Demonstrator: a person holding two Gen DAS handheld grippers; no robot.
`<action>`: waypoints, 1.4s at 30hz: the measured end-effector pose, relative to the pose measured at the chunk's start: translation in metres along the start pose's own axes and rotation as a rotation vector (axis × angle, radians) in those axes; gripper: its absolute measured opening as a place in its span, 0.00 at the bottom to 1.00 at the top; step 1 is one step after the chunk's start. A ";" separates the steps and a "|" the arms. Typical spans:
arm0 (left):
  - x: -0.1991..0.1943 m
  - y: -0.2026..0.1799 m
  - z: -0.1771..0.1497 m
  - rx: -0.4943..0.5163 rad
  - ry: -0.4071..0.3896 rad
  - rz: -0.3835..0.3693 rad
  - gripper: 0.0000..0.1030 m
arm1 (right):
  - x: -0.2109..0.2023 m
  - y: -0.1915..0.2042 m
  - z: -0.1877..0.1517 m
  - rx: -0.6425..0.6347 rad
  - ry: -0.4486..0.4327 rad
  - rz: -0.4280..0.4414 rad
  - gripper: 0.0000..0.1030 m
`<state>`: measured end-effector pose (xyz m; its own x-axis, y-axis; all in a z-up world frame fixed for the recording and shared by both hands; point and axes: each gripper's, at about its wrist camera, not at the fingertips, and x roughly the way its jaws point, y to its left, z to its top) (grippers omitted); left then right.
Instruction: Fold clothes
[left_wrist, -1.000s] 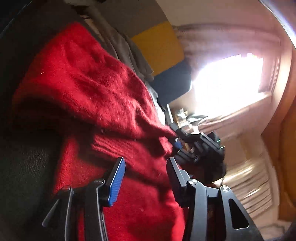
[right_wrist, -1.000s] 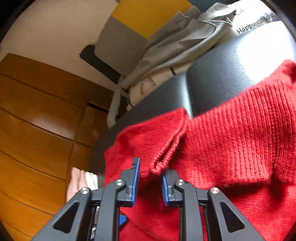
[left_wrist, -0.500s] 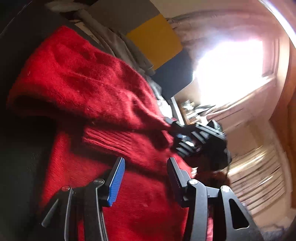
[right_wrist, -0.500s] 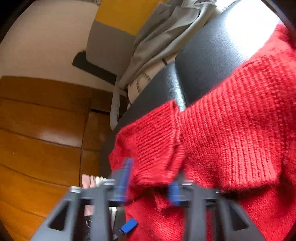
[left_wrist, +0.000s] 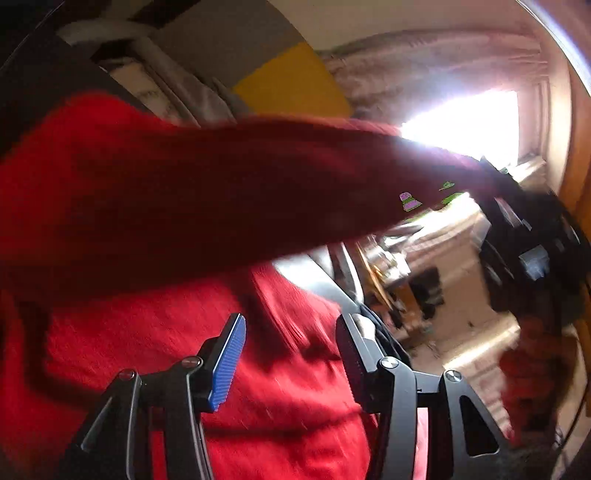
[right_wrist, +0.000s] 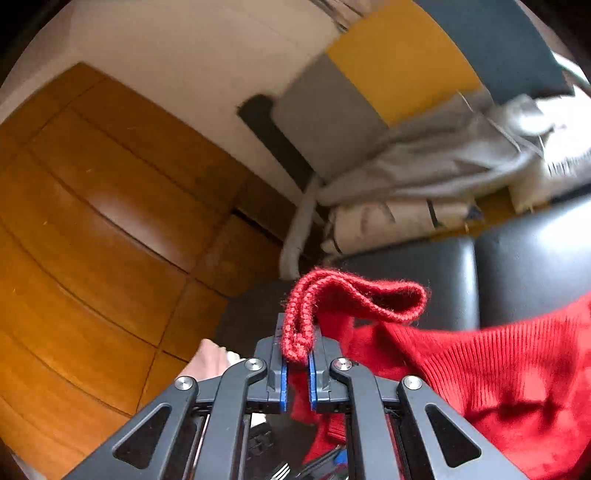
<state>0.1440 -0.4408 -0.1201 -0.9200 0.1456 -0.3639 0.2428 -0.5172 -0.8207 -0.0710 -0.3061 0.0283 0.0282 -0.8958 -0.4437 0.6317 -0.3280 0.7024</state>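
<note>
Your right tool (right_wrist: 295, 354) is clamped tight on the ribbed cuff of the red knitted sweater (right_wrist: 498, 369); the knit bunches between its blue pads (right_wrist: 283, 384) and curls over above them in a loop. From there the sleeve runs off to the right toward the rest of the garment, which lies on the black leather seat (right_wrist: 524, 266).

In your left wrist view, that sleeve stretches across the frame as a dark red band up to the right tool (left_wrist: 524, 236), seen blurred at the far right. Your left tool (left_wrist: 291, 354) stands partly open above the sweater's body (left_wrist: 155, 347), with red knit showing behind the gap and nothing pinched between its fingers.

A heap of grey and white clothes (right_wrist: 443, 173) sits at the back of the seat, under grey, yellow and dark blue panels.
</note>
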 end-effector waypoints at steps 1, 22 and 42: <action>-0.003 0.004 0.004 -0.002 -0.016 0.018 0.49 | -0.009 0.003 0.002 -0.012 -0.009 0.001 0.08; -0.072 0.055 -0.016 0.032 -0.005 0.149 0.49 | -0.146 -0.200 -0.107 0.305 -0.082 -0.253 0.09; -0.053 0.033 -0.012 0.104 0.088 0.259 0.13 | -0.134 -0.194 -0.083 0.148 -0.167 -0.320 0.09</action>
<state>0.2044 -0.4558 -0.1335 -0.8001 0.0674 -0.5960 0.4291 -0.6299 -0.6474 -0.1328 -0.0975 -0.0944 -0.2860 -0.7738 -0.5652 0.4695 -0.6273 0.6213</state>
